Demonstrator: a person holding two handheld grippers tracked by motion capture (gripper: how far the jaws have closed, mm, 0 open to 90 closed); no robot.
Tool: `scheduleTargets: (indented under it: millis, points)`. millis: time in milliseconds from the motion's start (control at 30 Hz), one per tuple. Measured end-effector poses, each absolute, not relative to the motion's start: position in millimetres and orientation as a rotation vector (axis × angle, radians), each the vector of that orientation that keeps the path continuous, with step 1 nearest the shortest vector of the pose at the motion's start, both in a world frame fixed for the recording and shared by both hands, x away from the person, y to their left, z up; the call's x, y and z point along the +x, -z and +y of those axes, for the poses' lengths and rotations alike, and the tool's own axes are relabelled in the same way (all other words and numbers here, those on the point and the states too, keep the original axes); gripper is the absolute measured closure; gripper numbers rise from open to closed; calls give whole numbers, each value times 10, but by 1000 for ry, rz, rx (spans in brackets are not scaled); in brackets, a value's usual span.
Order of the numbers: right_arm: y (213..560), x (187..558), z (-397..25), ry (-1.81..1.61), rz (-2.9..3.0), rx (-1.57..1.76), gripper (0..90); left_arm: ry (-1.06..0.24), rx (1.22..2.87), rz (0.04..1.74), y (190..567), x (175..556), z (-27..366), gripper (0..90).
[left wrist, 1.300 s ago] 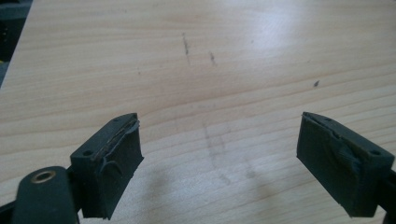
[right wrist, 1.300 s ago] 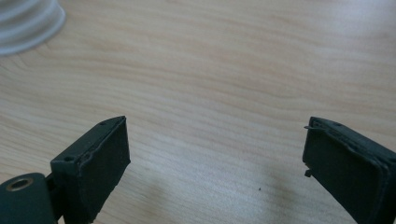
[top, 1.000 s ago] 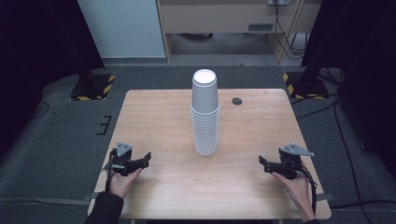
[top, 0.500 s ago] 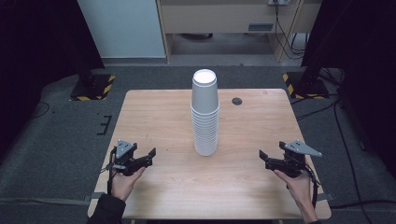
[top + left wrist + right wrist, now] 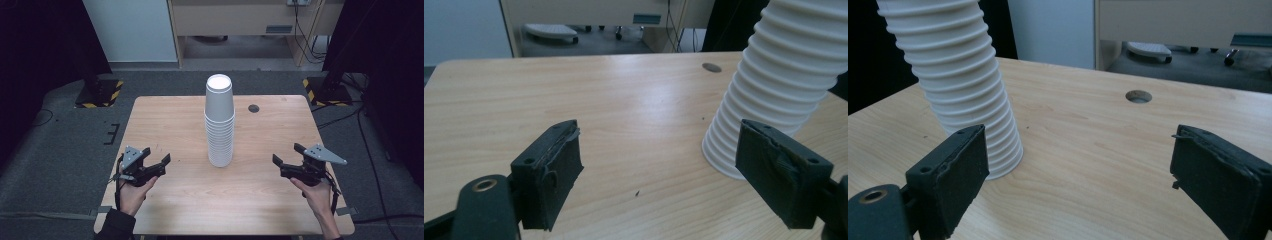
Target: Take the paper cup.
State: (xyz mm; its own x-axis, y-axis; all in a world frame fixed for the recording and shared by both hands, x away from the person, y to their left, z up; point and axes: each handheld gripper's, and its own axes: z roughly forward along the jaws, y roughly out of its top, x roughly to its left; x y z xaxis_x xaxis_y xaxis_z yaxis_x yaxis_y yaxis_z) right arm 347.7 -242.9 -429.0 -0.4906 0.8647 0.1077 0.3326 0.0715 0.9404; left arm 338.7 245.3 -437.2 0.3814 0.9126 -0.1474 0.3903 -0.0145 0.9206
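Writing and brands: none legible on the cup stack, on either gripper or on the table; a small plate on the cabinet behind the table too blurred to read.
Cup stack, appearance: plain white cups nested upside down, closed base of the top cup facing up; rims showing as tight ridges down the lower part, smooth wall on the top cup; no print or mark on any visible side.
Cup stack, posture: upright, lowest rim flat on the wood.
Cup stack, position: near the middle of the table, between the two grippers and farther from the person than both; well apart from each.
Left gripper: held low over the near left part of the table, jaws spread wide with bare wood between them, clamped on nothing; stack off to its right in the left gripper view.
Right gripper: held low over the near right part of the table, jaws spread wide, clamped on nothing; stack behind its left pad in the right gripper view.
Table surface: light wood grain, a dark round hole at the far side, right of the stack.
Surroundings: grey carpet, yellow-and-black striped stand feet at both far corners.
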Motion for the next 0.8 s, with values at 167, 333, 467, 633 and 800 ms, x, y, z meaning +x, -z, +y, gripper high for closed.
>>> scheduleTargets:
  millis: [167,333,467,633,800]
  points:
    - [4147,3486,-2400,-1441,1840,1146,93,-620,1578,1150,4218,3435,2413,177]
    - [3988,3521,-2367,-1461,1821,1123,94,-615,1581,1124,4121,3491,2325,181]
    - [3798,3572,-2306,-1504,1786,1112,97,-616,1582,1095,4030,3541,2225,181]
    - [3655,3602,-2231,-1503,1786,1077,96,-610,1577,1047,3914,3577,2085,183]
    - [3486,3643,-2148,-1547,1768,1052,93,-595,1590,982,3816,3610,1928,185]
